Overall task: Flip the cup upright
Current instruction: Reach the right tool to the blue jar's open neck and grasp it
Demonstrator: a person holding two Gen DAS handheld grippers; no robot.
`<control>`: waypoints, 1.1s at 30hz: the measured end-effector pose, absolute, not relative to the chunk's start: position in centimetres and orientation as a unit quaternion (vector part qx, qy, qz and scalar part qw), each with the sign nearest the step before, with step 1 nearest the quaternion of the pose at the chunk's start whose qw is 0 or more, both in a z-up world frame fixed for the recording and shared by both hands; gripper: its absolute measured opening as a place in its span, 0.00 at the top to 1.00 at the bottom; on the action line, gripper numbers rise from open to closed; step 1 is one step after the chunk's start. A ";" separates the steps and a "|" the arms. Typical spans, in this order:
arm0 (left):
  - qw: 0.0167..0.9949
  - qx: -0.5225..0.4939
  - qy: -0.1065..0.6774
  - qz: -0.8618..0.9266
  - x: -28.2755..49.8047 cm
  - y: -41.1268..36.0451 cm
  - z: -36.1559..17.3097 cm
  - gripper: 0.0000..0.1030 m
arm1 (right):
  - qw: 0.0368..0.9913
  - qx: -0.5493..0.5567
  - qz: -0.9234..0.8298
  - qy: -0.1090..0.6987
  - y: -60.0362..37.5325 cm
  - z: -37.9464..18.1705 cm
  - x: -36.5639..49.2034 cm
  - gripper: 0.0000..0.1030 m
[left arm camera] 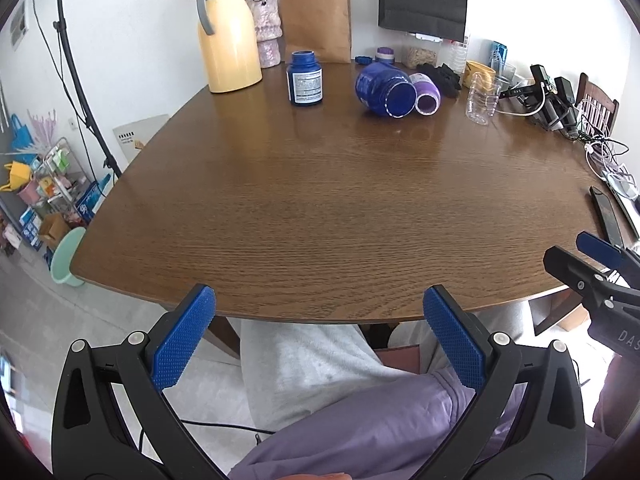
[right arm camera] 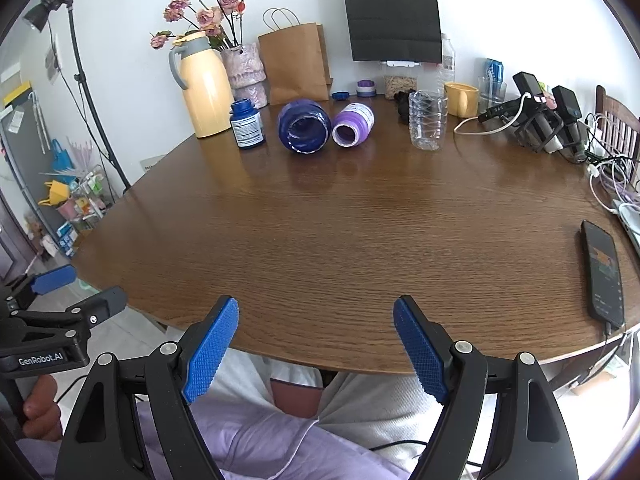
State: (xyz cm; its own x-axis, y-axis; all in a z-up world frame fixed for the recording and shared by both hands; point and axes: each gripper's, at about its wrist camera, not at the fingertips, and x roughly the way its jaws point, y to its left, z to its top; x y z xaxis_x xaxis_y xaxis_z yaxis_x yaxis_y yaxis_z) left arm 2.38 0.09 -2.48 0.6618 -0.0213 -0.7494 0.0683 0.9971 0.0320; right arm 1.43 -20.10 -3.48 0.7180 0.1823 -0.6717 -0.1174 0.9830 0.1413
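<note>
A large dark blue jar [left arm camera: 385, 88] lies on its side at the far part of the brown table [left arm camera: 320, 208], mouth toward me. A smaller purple jar [left arm camera: 426, 94] lies on its side beside it. Both show in the right wrist view, blue jar [right arm camera: 305, 127] and purple jar [right arm camera: 353, 125]. My left gripper [left arm camera: 320, 336] is open and empty at the near table edge. My right gripper [right arm camera: 316, 348] is open and empty there too, right of the left one [left arm camera: 592, 256].
A small blue bottle [right arm camera: 246, 124] stands upright left of the jars. A yellow thermos [right arm camera: 202, 84], flower vase [right arm camera: 244, 74] and paper bag [right arm camera: 294, 64] stand behind. A clear plastic bottle [right arm camera: 427, 120], yellow mug [right arm camera: 462, 98], camera gear [right arm camera: 540, 120], cables and a phone [right arm camera: 604, 272] are on the right.
</note>
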 end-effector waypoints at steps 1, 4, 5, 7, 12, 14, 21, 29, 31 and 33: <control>0.910 0.032 0.412 -0.028 2.6 0.0 -2.6 0.00 | 0.926 0.045 0.082 0.365 -20.1 -3.5 1.5 0.19; 0.909 0.035 0.414 -0.031 3.3 -0.1 -2.8 0.00 | 0.925 0.047 0.090 0.366 -20.0 -3.6 1.9 0.19; 0.909 0.033 0.415 -0.030 3.6 -0.1 -2.8 0.00 | 0.923 0.047 0.091 0.370 -19.9 -3.7 2.2 0.19; 0.905 0.028 0.422 -0.031 4.2 -0.1 -3.0 0.00 | 0.921 0.045 0.090 0.376 -19.7 -4.1 2.7 0.19; 0.899 0.027 0.436 -0.034 6.0 0.1 -3.6 0.00 | 0.911 0.053 0.093 0.398 -19.9 -4.9 4.6 0.19; 0.899 0.026 0.435 -0.037 6.9 0.2 -3.6 0.00 | 0.909 0.053 0.091 0.403 -20.1 -5.1 5.5 0.19; 0.903 0.025 0.426 -0.054 12.6 0.9 -2.6 0.00 | 0.912 0.086 0.096 0.389 -21.7 -4.1 11.5 0.19; 0.914 0.053 0.393 -0.089 21.4 0.9 -1.4 0.00 | 0.922 0.059 0.158 0.348 -19.7 -1.7 21.7 0.00; 0.915 0.062 0.388 -0.090 23.1 0.8 -1.3 0.00 | 0.922 0.047 0.150 0.354 -18.8 -1.7 24.3 0.00; 0.915 0.064 0.387 -0.096 24.4 0.8 -1.4 0.00 | 0.919 0.042 0.167 0.354 -17.8 -1.8 26.9 0.00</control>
State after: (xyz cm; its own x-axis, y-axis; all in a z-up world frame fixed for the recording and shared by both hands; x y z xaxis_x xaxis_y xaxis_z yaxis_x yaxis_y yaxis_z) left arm 24.37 0.83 -1.44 0.6826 -0.1256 -0.7199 0.2247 0.9735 0.0432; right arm 26.87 -17.85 -1.77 0.6927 0.3373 -0.6375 -0.2776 0.9405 0.1960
